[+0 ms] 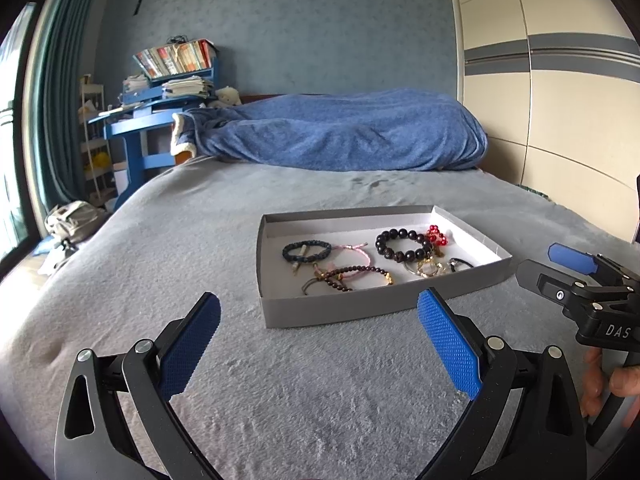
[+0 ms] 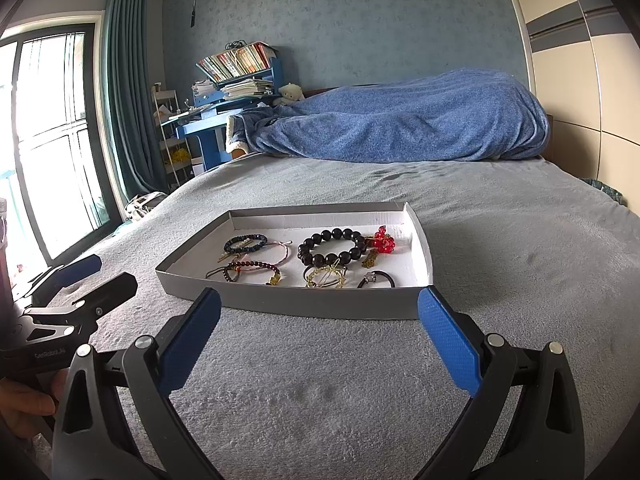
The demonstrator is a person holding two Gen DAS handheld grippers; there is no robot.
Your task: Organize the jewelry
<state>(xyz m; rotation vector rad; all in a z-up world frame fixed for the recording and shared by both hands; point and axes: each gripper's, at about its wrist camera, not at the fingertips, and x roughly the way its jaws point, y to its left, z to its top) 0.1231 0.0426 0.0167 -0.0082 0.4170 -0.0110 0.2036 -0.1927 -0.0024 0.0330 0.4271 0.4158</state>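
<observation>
Both claws stand wide apart and empty: the left gripper hovers over the bedspread short of the tray, and the right gripper does the same from its own side, neither touching anything.

All the jewelry lies inside the tray, which rests on the grey bed. In the right wrist view, a dark bead bracelet sits near the middle, a red bead cluster touching it at 3 o'clock, a blue braided band off at 9 o'clock, a thin bead strand at 7 o'clock and a black ring at 5 o'clock.

Several cords overlap (which crosses which is hard to tell). By my reading the sorting has barely begun: pieces are gathered but tangled, so separating and spacing them remains.

Beyond lies a blue blanket.
</observation>
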